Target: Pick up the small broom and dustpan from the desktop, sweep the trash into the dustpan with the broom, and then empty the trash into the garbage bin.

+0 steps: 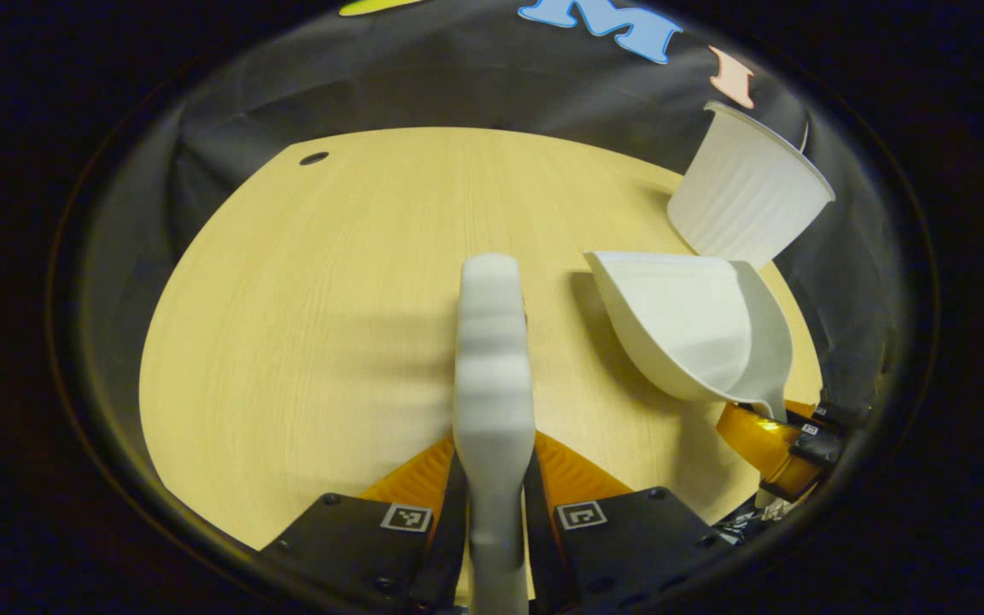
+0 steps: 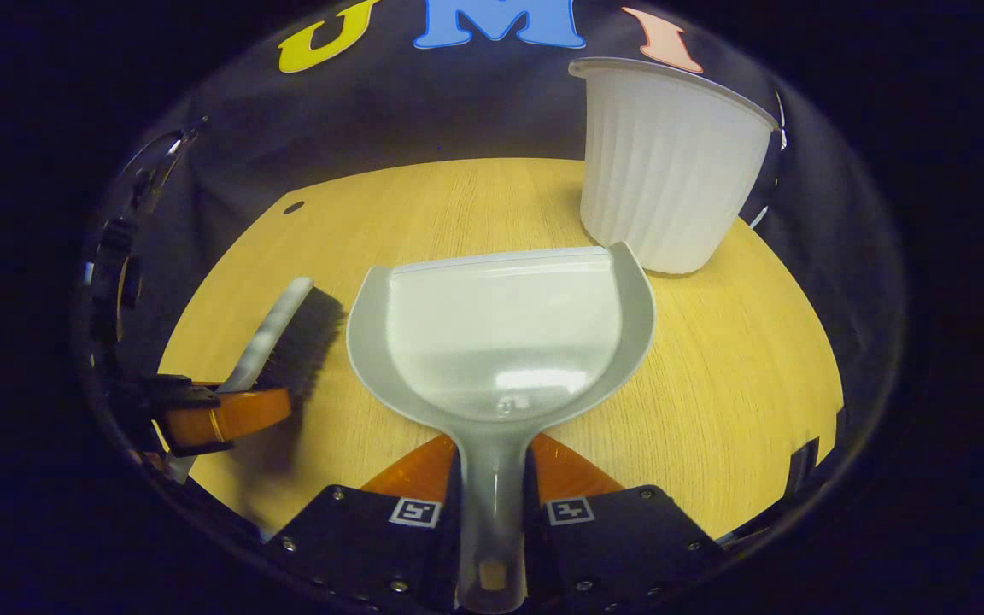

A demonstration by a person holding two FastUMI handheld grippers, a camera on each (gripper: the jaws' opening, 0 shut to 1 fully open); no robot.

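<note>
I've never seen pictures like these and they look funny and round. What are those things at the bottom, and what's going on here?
A person holds a grabbing tool in each hand, and each tool carries a little camera looking out over its own two fingers. In the left gripper view, the left gripper is squeezing the broom by its handle. In the right gripper view, the right gripper is squeezing the handle of the dustpan, which looks empty. The broom's dark bristles show beside it. On the wooden table stands a white ribbed garbage bin, just past the dustpan. I can't see any trash on the table.
</note>
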